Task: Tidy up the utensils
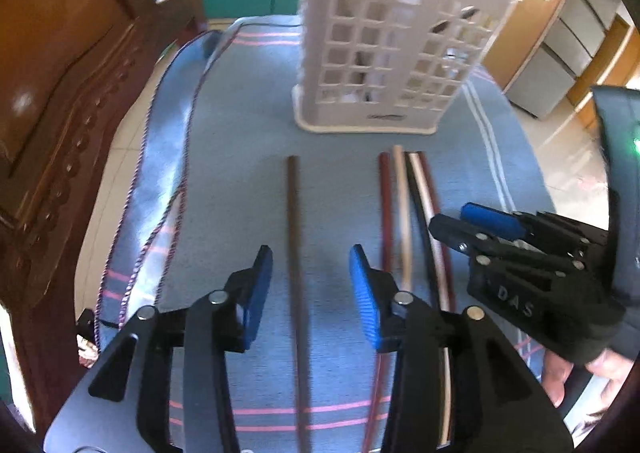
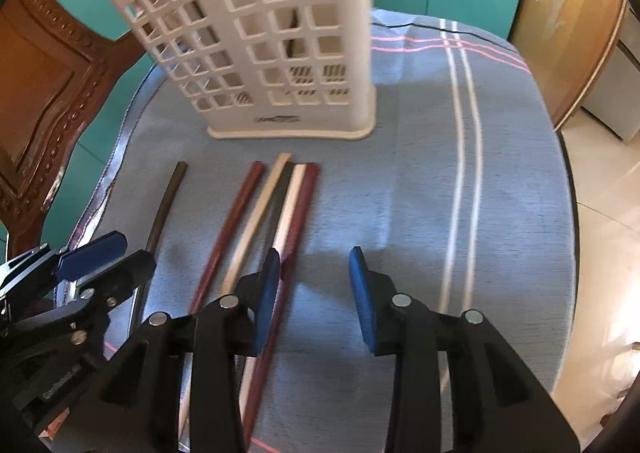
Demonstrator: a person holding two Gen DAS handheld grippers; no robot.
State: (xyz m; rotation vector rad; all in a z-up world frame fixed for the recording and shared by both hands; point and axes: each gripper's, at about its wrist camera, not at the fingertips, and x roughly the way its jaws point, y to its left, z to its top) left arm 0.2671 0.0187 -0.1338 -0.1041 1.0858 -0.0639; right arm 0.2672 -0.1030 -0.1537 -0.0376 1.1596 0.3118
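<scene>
Lone dark chopstick [image 1: 294,253] lies flat on the cloth-covered worktop [image 1: 240,173], between the open, empty left tongs [image 1: 310,293]. Likely light, rigid, slippery: grip mid-shaft. Right tongs [image 2: 312,293] open, empty, beside the bundled chopsticks [image 2: 280,205].

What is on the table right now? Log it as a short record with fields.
surface: blue striped cloth
holder: white lattice utensil holder, upright, sticks already inside
loose: lone dark chopstick; bundle of five chopsticks beside it
left gripper: open, fingers straddling the lone dark chopstick
right gripper: open, empty
</scene>
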